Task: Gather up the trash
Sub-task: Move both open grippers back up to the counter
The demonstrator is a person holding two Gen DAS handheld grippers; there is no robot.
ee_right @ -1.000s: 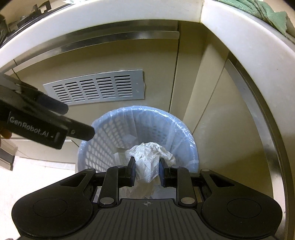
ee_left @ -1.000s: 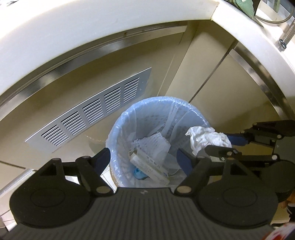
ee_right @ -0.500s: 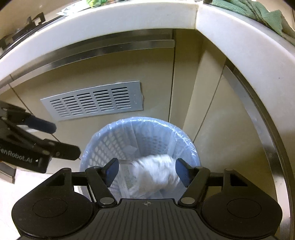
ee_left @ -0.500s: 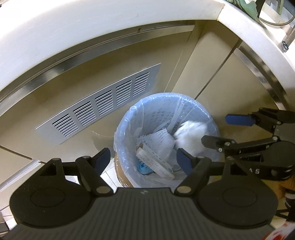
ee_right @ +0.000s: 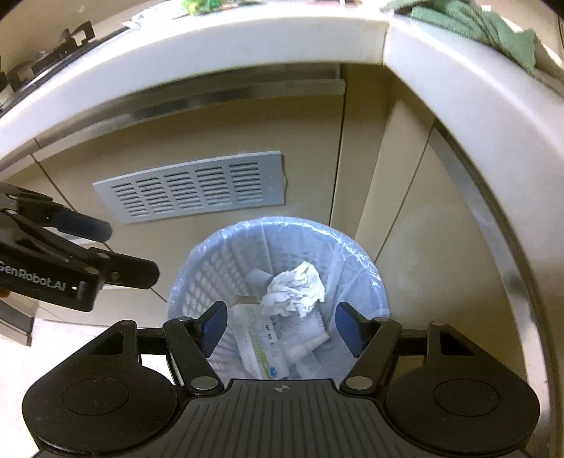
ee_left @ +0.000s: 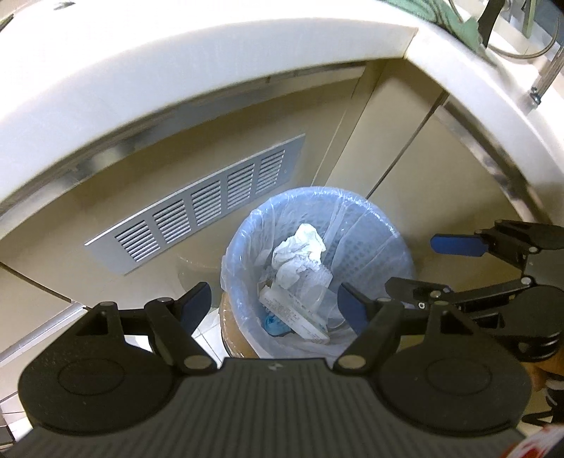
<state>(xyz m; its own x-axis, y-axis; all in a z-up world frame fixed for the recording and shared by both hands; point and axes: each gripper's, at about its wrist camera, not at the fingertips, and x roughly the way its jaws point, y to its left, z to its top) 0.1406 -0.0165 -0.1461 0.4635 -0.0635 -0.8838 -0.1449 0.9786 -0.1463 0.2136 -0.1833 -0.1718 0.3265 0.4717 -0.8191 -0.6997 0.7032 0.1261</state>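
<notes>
A blue mesh trash basket (ee_left: 384, 246) (ee_right: 201, 282) with a clear liner stands on the floor in the cabinet corner. A crumpled white tissue (ee_left: 299, 257) (ee_right: 294, 287) lies inside it on top of a white carton (ee_left: 296, 313) (ee_right: 264, 352) and other trash. My left gripper (ee_left: 275, 304) is open and empty above the basket's near rim. My right gripper (ee_right: 283, 327) is open and empty above the basket; it also shows in the left wrist view (ee_left: 426, 264), to the basket's right.
A grey vent grille (ee_left: 197, 208) (ee_right: 190, 190) sits in the beige cabinet face behind the basket. A white countertop edge (ee_left: 211, 63) (ee_right: 246, 45) curves overhead, with a green cloth (ee_right: 486, 31) on it. The left gripper's body (ee_right: 63, 260) is left of the basket.
My right gripper opened and let go of the tissue, which dropped into the basket. Both grippers have risen away from the basket.
</notes>
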